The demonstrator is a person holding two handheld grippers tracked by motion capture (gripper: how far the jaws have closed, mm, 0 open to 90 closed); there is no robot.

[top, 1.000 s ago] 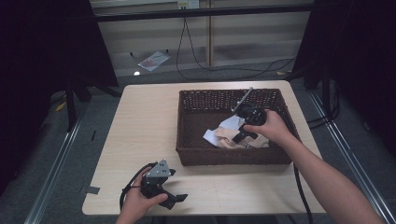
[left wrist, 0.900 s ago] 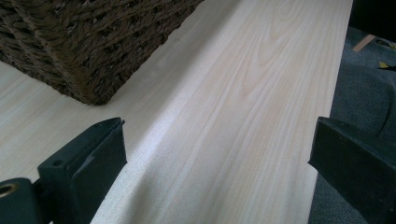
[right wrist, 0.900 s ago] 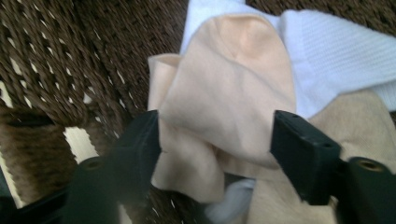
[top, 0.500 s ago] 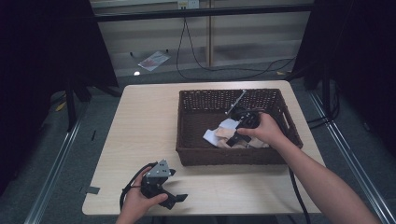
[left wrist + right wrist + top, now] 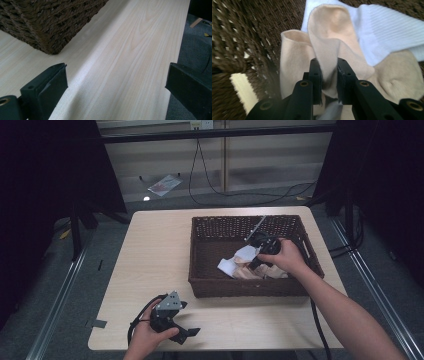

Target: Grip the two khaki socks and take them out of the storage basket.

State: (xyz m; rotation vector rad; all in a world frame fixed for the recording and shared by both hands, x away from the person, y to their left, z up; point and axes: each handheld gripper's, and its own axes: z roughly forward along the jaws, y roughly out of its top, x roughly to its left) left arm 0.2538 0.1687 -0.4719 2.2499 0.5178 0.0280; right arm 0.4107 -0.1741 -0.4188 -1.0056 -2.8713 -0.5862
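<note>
Right hand-held gripper (image 5: 329,82) was pinched tight on a beige sock (image 5: 332,42) inside the wicker basket (image 5: 215,227), with a white sock (image 5: 384,32) lying under it. Left hand-held gripper (image 5: 185,330) sat wide open on the surface (image 5: 150,255), near the basket's corner.

Just beside the right gripper (image 5: 329,68), the rough woven wicker basket (image 5: 250,286) holds soft beige cloth socks (image 5: 332,37) and a ribbed white sock (image 5: 384,32); the table (image 5: 130,60) is smooth, matt pale wood.
</note>
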